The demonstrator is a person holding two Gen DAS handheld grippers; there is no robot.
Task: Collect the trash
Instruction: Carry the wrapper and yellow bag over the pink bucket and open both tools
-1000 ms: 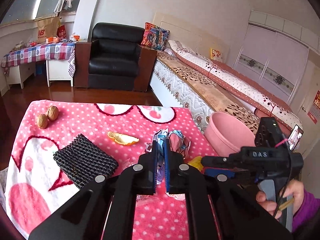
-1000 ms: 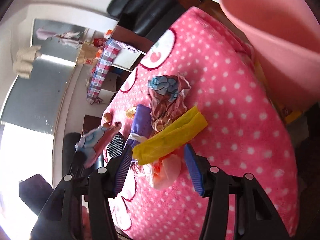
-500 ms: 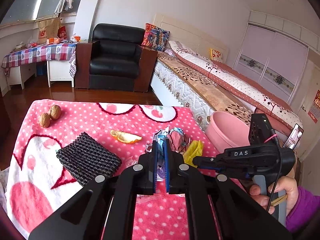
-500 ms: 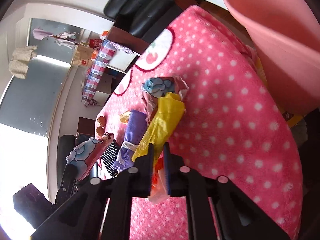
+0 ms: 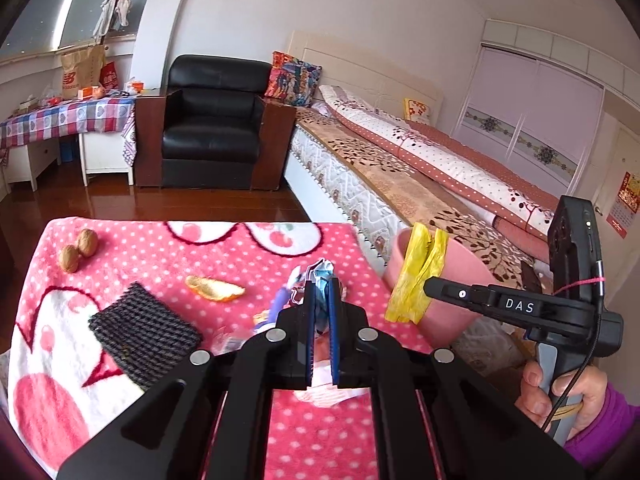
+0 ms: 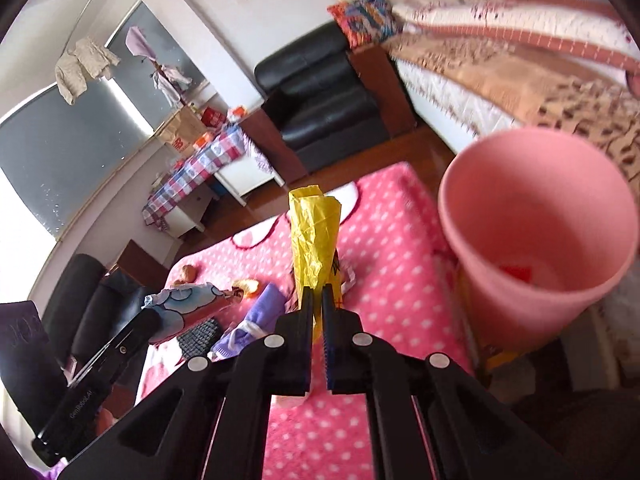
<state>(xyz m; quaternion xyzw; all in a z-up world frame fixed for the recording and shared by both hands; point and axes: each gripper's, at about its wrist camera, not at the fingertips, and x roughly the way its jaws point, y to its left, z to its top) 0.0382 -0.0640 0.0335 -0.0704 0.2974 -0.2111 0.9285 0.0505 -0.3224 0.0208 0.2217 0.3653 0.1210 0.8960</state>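
Beside the pink bin [image 6: 536,236], right gripper [image 6: 316,308] clamped on yellow wrapper [image 6: 314,232].

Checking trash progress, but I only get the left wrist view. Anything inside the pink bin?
Observer: Yes, the right wrist view shows a red scrap at the bottom of the pink bin.
Operator: Is the right gripper closed?
Observer: Yes, it is shut on the yellow wrapper, which sticks out past its tips.
Operator: What's in the left gripper?
Observer: A blue cartoon-print wrapper, protruding from its tips.
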